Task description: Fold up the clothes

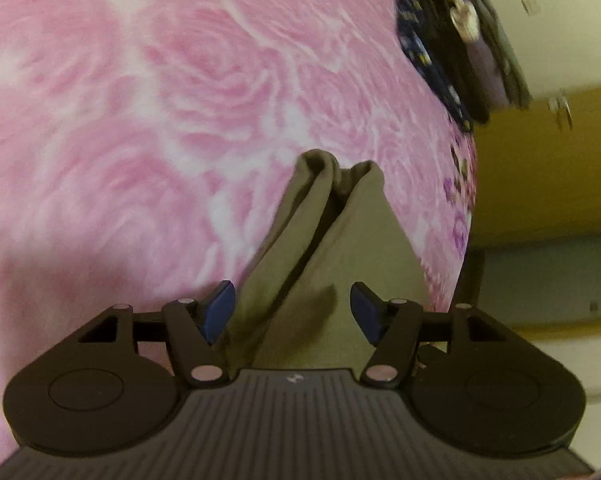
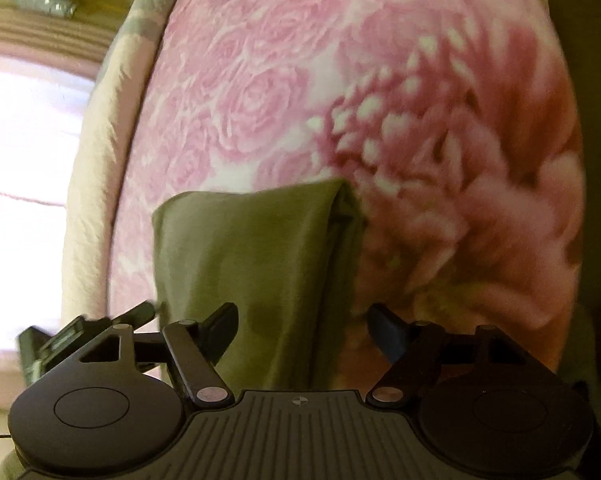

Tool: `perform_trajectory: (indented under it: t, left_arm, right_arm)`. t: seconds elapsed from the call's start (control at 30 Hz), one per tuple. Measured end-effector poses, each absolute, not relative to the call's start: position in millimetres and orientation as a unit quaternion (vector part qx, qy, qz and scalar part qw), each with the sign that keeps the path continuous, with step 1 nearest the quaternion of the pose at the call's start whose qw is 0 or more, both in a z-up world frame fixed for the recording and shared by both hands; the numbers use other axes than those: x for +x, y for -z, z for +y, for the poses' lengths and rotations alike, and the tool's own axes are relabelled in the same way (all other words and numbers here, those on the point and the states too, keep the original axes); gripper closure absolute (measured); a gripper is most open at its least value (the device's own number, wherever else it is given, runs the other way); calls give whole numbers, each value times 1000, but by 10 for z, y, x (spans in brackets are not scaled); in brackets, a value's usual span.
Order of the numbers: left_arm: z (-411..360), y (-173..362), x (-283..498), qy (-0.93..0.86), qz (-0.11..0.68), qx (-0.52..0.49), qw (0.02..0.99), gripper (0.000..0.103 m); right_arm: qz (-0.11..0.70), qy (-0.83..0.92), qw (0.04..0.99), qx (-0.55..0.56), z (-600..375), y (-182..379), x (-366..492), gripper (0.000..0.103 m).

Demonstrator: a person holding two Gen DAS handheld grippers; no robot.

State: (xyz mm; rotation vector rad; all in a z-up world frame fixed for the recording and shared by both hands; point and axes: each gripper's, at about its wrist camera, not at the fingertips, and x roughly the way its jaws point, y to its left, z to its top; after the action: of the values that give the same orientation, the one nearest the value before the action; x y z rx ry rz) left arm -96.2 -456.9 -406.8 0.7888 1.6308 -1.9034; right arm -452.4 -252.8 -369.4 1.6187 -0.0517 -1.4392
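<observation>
Olive garment (image 2: 256, 264) lies folded on the rose blanket (image 1: 140, 120), both tools (image 1: 292, 312) (image 2: 304, 332) spread open, gripping nothing.

Both handheld grippers look like twins: left gripper (image 1: 293, 307) and right gripper (image 2: 302, 326) have matte black linkage arms, silvery round pivot pins, big rounded black discs at the lower corners, a ribbed grey body bottom centre, and blue pads (image 1: 219, 312).

A bed under a pink rose-print fleece blanket (image 1: 140, 120) carries a folded olive-green cloth garment (image 2: 252, 264) (creased lengthwise); dark patterned clothes (image 1: 432, 64) lie at two o'clock.
</observation>
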Motion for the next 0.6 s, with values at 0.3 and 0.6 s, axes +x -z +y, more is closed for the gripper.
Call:
perform_trajectory:
  t: [0.3,0.6]
  left_arm:
    - [-3650,3774,-346,620,670,190,362,44]
    - [-2970,3616,-719,598,658,102,446,58]
  right_arm:
    - [36,595,487,638,-2667,3393,-5057,28]
    - [181,476,671,539,-3677,3181,-4829,40]
